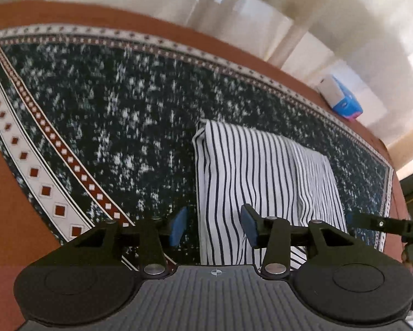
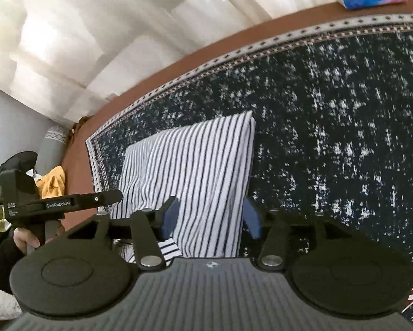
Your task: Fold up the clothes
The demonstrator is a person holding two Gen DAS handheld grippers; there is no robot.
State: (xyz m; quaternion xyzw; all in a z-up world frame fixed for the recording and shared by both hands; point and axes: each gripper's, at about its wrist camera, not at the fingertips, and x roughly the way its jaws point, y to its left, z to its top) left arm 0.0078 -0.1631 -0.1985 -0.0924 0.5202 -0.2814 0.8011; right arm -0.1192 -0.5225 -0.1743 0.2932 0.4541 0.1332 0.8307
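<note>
Your left gripper tilted down over the near left edge of the striped garment, jaws apart, pads clear of it, your right gripper angled down at its near right edge, jaws apart, nothing pinched, your hand gripping the left handle.

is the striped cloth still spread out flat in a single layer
No, the striped cloth lies folded into a compact rectangle on the dark rug, its layers stacked.
</note>
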